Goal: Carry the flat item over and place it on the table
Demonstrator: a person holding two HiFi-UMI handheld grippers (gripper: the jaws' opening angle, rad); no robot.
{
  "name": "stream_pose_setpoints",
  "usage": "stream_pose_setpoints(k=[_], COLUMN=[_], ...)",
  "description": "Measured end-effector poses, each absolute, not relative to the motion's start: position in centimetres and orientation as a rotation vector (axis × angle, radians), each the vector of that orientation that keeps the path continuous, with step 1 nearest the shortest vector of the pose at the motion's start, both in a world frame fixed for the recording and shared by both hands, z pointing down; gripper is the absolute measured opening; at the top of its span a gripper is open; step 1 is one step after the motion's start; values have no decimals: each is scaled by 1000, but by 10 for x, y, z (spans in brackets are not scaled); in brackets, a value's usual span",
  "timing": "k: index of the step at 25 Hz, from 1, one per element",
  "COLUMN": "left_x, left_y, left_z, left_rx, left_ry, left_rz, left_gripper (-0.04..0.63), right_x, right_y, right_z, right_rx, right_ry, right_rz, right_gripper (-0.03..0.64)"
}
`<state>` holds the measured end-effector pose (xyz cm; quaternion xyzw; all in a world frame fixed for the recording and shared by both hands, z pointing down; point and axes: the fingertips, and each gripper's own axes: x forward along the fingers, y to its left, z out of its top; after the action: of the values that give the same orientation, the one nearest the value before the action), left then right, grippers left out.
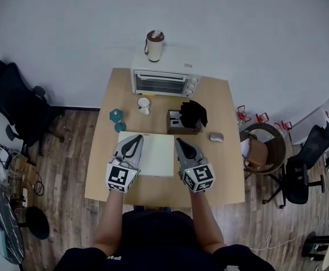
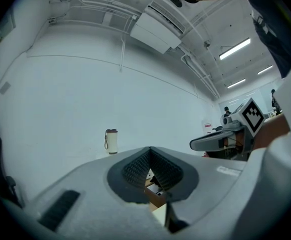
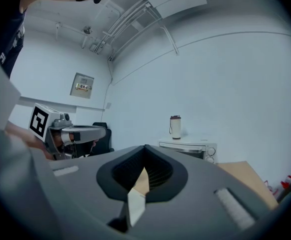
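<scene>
The left gripper [image 1: 138, 138] pinched the pale flat sheet [image 1: 148, 156] at its 9 o'clock edge and the right gripper [image 1: 178, 141] at 3, likely keeping it level over the surface [image 1: 221, 171].

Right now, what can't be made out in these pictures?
- Head view: whether the flat board touches the table; the steep downward look hides any gap.
- Both gripper views: nearly all of the board, hidden behind the jaws.
- Head view: what the black thing is; too small.
</scene>
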<state>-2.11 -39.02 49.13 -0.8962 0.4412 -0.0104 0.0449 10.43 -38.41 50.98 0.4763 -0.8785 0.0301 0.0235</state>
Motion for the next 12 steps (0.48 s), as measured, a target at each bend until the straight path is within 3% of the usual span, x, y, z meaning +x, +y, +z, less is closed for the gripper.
stream_pose_setpoints(k=[12], left_x=[-24], left_y=[-388], left_z=[495], left_rx=[-2789], left_ry=[1365], left_rz=[-1], left_gripper=[2], right_x=[104], right_y=[-380], right_z=[508], right_rx=[1446], right_ry=[-2771], right_rz=[149], right_gripper=[9])
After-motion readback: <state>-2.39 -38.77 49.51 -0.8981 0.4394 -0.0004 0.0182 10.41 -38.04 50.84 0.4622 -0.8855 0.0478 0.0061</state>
